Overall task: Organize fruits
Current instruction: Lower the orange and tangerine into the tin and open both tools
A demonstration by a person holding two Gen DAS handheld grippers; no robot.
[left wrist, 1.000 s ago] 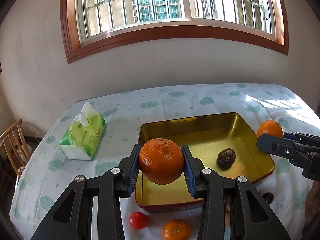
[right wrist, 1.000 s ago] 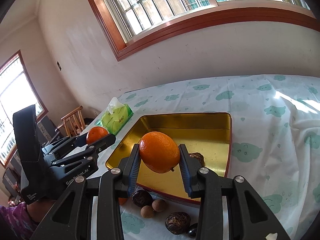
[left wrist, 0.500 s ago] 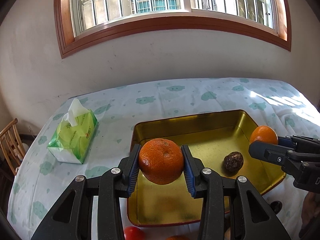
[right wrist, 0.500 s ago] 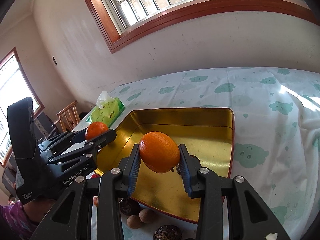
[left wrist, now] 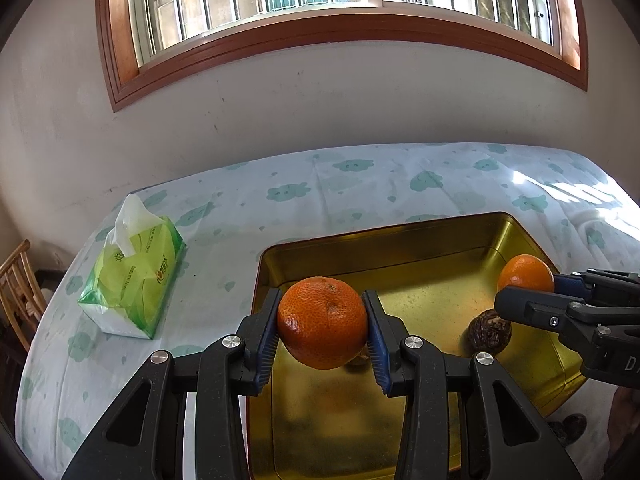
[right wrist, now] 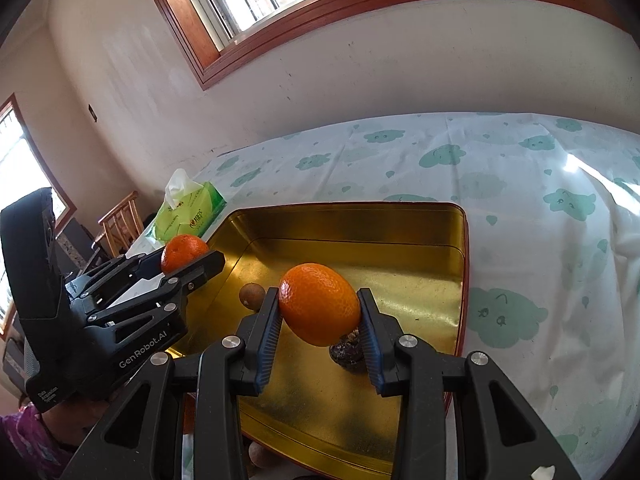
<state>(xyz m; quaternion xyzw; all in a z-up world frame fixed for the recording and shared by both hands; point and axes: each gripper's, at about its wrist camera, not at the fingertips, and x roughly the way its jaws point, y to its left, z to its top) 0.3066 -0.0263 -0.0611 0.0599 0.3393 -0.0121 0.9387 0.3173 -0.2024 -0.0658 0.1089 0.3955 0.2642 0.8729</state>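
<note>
My left gripper (left wrist: 322, 322) is shut on a round orange tangerine (left wrist: 322, 322), held in the air over the near left part of the gold metal tray (left wrist: 400, 240). My right gripper (right wrist: 319, 309) is shut on a second tangerine (right wrist: 319, 309), above the tray's (right wrist: 348, 216) middle. Each gripper shows in the other's view: the right one (left wrist: 528, 280) with its tangerine at the tray's right side, the left one (right wrist: 188, 254) at the tray's left rim. A dark wrinkled fruit (left wrist: 490, 330) lies on the tray floor, and a small brown round fruit (right wrist: 252, 294) lies near the left wall.
A green tissue pack (left wrist: 134, 276) lies on the cloud-print tablecloth (left wrist: 360, 184) left of the tray. A wooden chair (left wrist: 18, 280) stands beyond the table's left edge. A wall with a window rises behind the table. A small brown fruit (right wrist: 258, 454) lies just outside the tray's near rim.
Both grippers have moved forward and lower over the tray with their tangerines still gripped. The loose fruits in front of the tray have slipped out of the left wrist view.
</note>
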